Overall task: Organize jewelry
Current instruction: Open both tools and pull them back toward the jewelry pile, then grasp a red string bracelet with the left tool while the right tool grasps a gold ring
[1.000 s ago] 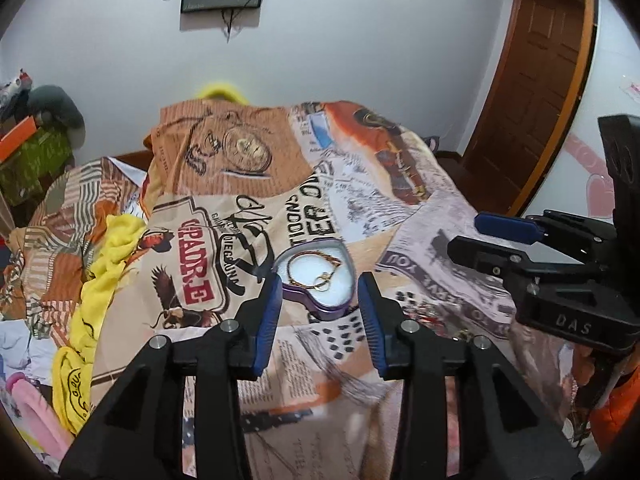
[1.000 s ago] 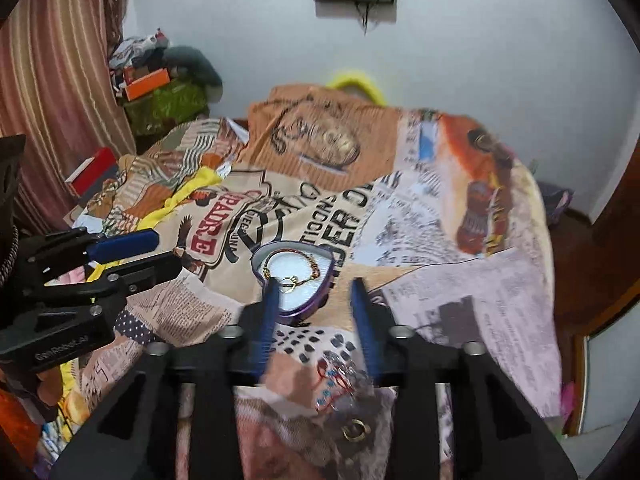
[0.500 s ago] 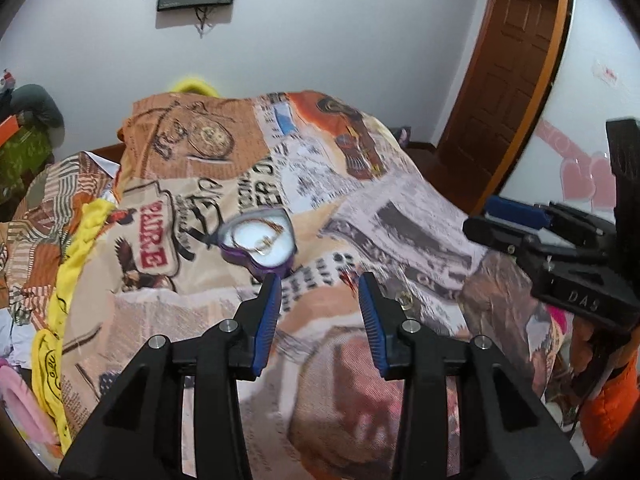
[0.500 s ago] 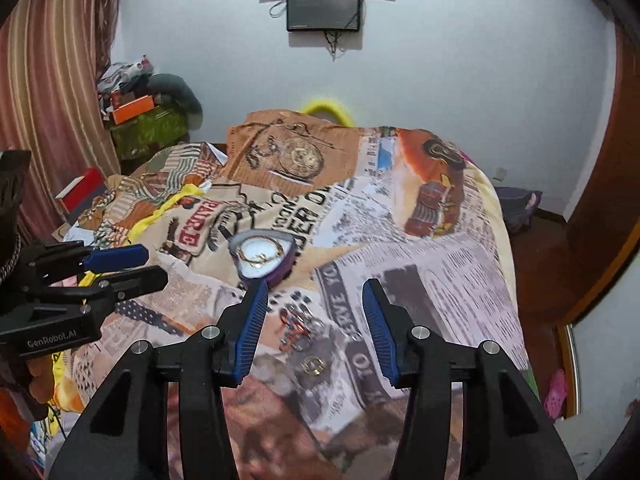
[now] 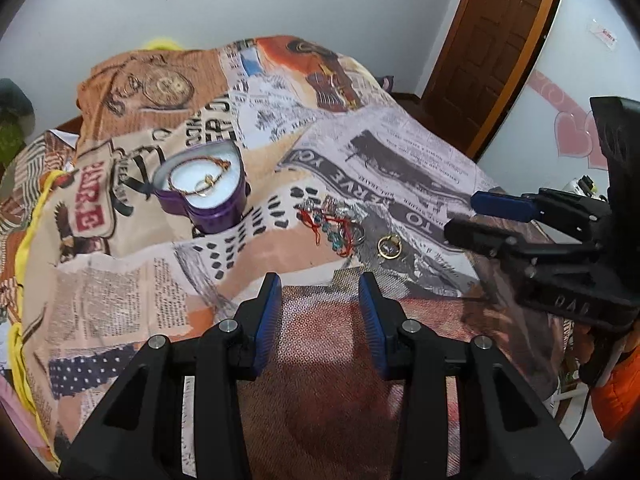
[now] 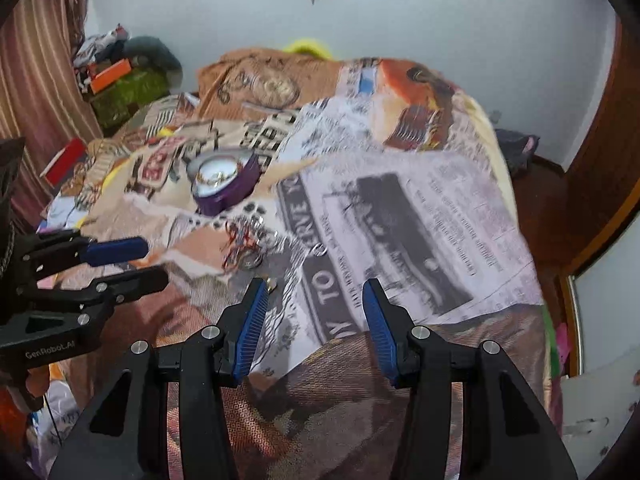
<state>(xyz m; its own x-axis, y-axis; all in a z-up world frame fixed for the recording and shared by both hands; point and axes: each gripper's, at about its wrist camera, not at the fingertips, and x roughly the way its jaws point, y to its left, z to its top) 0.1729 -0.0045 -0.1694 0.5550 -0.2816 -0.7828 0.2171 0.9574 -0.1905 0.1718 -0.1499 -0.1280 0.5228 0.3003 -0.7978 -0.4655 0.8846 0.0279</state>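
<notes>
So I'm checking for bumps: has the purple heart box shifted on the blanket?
No. The purple heart box sits beside the same red label print as before; only the cameras moved.

Your left wrist camera looks steeply down along its fingers at the bed (image 5: 120,300), close over the near edge. Your right wrist camera faces likewise from just beside it. Both share the purple box (image 5: 208,192) (image 6: 228,184), the jewelry pile (image 5: 336,224) (image 6: 248,244) and the far wall; each sees the other gripper.
</notes>
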